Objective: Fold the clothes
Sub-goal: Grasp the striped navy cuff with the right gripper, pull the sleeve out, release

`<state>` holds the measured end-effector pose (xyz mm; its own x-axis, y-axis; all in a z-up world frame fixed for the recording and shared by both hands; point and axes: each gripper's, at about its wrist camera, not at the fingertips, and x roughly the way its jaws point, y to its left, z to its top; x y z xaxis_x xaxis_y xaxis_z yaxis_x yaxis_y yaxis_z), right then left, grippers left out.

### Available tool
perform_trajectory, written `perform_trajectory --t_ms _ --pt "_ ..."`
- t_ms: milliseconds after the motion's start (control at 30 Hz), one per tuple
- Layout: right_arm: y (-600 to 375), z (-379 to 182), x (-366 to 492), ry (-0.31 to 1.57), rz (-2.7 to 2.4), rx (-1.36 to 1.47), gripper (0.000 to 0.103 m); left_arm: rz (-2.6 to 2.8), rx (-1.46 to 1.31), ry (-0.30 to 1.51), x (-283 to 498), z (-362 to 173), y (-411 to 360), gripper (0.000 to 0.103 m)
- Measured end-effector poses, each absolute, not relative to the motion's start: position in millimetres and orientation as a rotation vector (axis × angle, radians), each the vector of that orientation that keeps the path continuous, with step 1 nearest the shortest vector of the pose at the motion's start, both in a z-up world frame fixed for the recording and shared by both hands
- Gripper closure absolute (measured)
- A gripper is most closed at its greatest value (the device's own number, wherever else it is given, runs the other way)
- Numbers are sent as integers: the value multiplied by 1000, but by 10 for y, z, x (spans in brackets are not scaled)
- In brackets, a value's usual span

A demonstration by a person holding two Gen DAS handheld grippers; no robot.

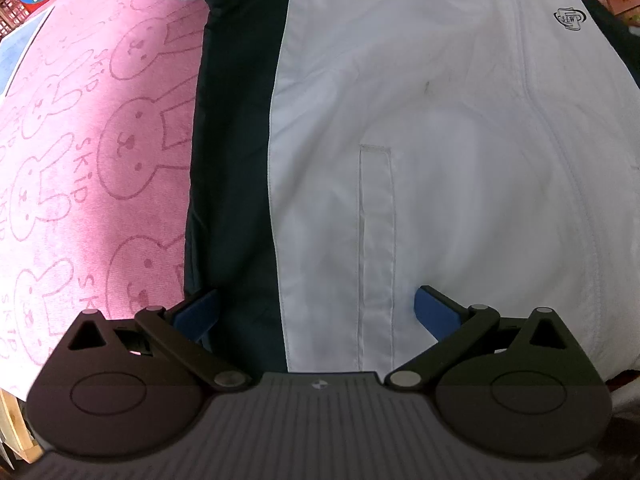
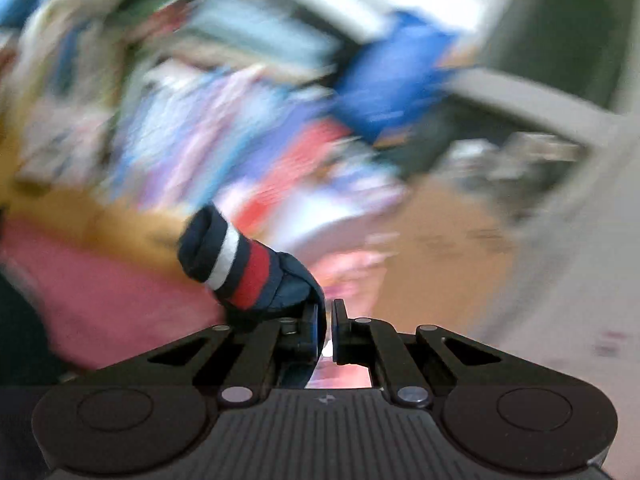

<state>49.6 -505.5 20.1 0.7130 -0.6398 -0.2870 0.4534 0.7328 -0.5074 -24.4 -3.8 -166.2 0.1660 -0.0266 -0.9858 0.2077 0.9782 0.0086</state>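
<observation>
Holding the navy cuff with white and red stripes (image 2: 236,264) clamped in my right claw (image 2: 327,322); left claw (image 1: 316,310) gaped over the white-and-navy jacket (image 1: 440,140), flat on the pink rabbit-print towel (image 1: 80,160). Body unfolded, sleeve fold under way, I judged.

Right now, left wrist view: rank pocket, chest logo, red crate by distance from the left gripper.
1. pocket: just ahead of the left gripper, on the white panel.
2. chest logo: far right, upper jacket.
3. red crate: far left corner, past the pink blanket.

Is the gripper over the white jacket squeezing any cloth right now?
No. The left gripper hangs above the white jacket with its blue fingers spread wide apart and nothing pinched between them.
</observation>
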Motion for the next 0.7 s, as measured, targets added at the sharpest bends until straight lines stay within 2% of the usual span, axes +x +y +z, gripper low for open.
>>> perform_trajectory --t_ms 200,367,400,467,500,533,567,633,700 --pt "-5922 516 -18 403 -819 -318 95 -178 177 1404 -281 -1678 13 0" --pt "-6422 -39 81 577 -864 -202 94 -183 207 1400 -342 -1688 49 0" --pt "-6492 -176 132 637 -862 -167 92 -182 210 1399 -360 -1691 59 0" --pt "-6605 -432 231 766 -858 -90 69 -176 212 1395 -394 -1695 82 0" --pt "-6648 -555 283 839 -860 -51 52 -174 213 1392 -411 -1696 94 0" --pt "-6649 -648 312 898 -871 -29 42 -171 214 1390 -427 -1698 106 0" --pt "-6589 -683 306 917 -876 -29 39 -166 213 1386 -456 -1701 120 0" --pt "-6389 -684 251 903 -859 -51 19 -160 208 1377 -500 -1707 153 0" --pt "-6072 -626 168 851 -811 -94 11 -154 204 1368 -545 -1712 186 0"
